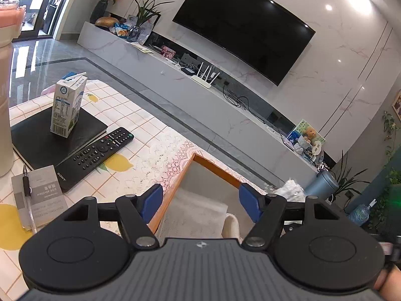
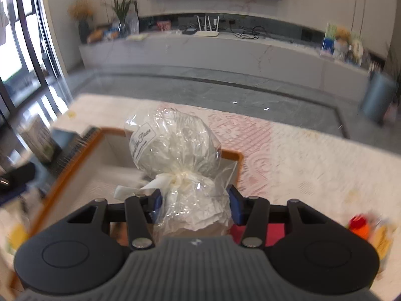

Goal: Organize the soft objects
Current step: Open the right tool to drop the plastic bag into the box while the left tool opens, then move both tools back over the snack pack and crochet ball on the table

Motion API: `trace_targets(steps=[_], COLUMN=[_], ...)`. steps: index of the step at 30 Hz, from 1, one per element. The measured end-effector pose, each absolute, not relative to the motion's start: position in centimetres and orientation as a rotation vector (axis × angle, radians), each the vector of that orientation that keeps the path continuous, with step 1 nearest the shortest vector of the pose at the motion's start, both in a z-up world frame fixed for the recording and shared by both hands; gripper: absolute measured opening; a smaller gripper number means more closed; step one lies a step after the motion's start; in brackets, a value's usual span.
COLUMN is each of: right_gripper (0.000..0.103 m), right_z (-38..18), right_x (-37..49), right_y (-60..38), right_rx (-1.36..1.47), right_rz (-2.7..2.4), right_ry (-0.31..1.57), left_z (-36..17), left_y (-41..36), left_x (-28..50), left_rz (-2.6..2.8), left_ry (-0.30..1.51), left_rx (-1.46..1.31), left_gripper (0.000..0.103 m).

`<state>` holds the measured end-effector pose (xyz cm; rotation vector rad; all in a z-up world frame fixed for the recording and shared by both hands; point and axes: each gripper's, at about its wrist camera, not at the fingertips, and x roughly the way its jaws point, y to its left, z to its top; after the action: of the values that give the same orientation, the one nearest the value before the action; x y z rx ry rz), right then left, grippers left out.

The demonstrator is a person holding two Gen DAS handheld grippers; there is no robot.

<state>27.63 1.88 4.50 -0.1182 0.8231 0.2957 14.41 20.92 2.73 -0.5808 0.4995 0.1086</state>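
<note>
Right tongs (image 2: 195,204) clamped on crinkly bag (image 2: 175,148) above tray (image 2: 75,155); slick plastic may slip, miss tray; left tongs (image 1: 200,200) apart, idle

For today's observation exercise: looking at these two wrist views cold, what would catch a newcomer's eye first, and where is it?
The tied clear bag of white stuffing stands out first, gripped between the right tongs over the wood-rimmed box. Next, the big black TV on the marble wall, and the milk carton on a black notebook beside the Sony remote.
</note>
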Motion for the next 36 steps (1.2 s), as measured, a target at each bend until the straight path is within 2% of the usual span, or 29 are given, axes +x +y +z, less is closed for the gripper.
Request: trace_targets(steps=[10,15,19,22,25,36], right_gripper=[0.051,0.07,0.101,0.101,0.101,0.101], right_z=[1.2,1.0,1.5,1.9,2.5,6.0], right_x=[30.2,29.9,28.1,26.6,26.5,26.7], right_y=[5.7,5.1,6.2,6.6,6.0,-0.7], right_rx=[-0.41,-0.388,-0.463,-0.584,-0.559,-0.053], right_rz=[0.327,0.348,0.356,0.339,0.348,0.329], right_ry=[0.878,0.834,0.701,0.557,0.56,0.577], left_z=[2.8,2.6,2.7,2.7,2.8,3.2], left_y=[20.6,20.3,20.1,20.0,20.0,19.9], left_x=[14.9,15.1,15.0,14.9,14.9,14.7], left_rz=[0.069,0.063,0.059,0.052,0.053,0.073], left_ry=[0.489,0.499,0.496,0.498,0.495,0.508], left_rx=[-0.527,-0.509,-0.501,-0.498,-0.494,-0.506], left_gripper=[0.081,0.081,0.081,0.081,0.081,0.081])
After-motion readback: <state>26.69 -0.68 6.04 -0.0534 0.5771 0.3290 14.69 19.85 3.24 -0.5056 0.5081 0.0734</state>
